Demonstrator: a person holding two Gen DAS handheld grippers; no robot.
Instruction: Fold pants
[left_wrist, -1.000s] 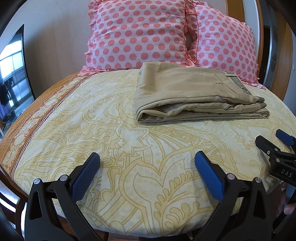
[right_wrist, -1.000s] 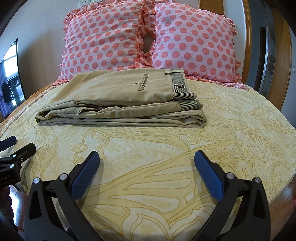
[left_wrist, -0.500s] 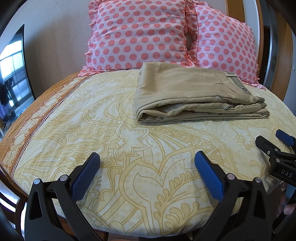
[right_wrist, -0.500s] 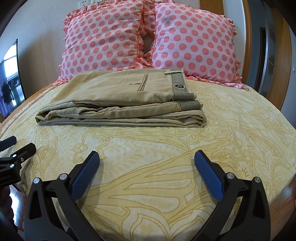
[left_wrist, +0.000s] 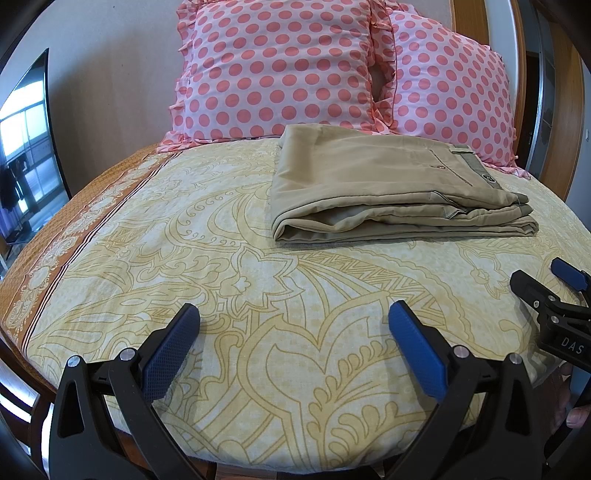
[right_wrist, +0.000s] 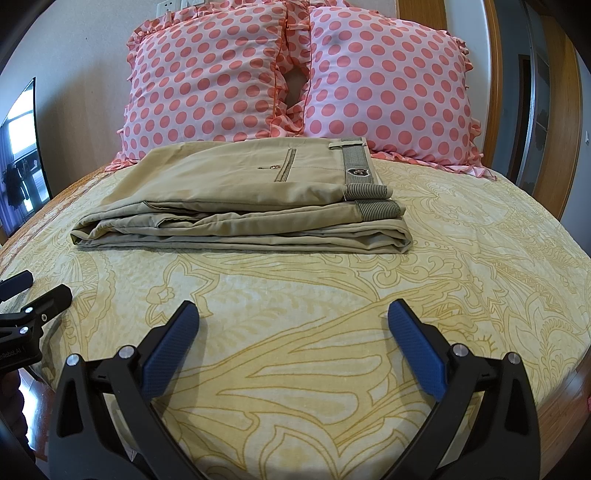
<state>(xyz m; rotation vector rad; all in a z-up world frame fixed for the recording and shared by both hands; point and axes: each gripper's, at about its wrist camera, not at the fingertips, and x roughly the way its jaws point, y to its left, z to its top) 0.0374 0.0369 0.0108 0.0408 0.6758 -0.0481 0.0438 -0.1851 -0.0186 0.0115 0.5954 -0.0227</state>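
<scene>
- Pants (right_wrist: 236, 192): plain khaki tan, with a grey-and-white striped waistband lining (right_wrist: 356, 166) and a small dark badge.
- Bedspread (left_wrist: 258, 295): pale cream with mustard-yellow scrolling floral outlines and a rust-brown border (left_wrist: 74, 229).
- Two pillows (left_wrist: 273, 70) (right_wrist: 388, 92): light pink with coral polka dots and ruffled edges.
- Hand-held gripper pads (right_wrist: 173, 350): textured blue on black arms.

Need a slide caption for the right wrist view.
Folded khaki pants on the patterned bed, right gripper open and clear of them.
</scene>
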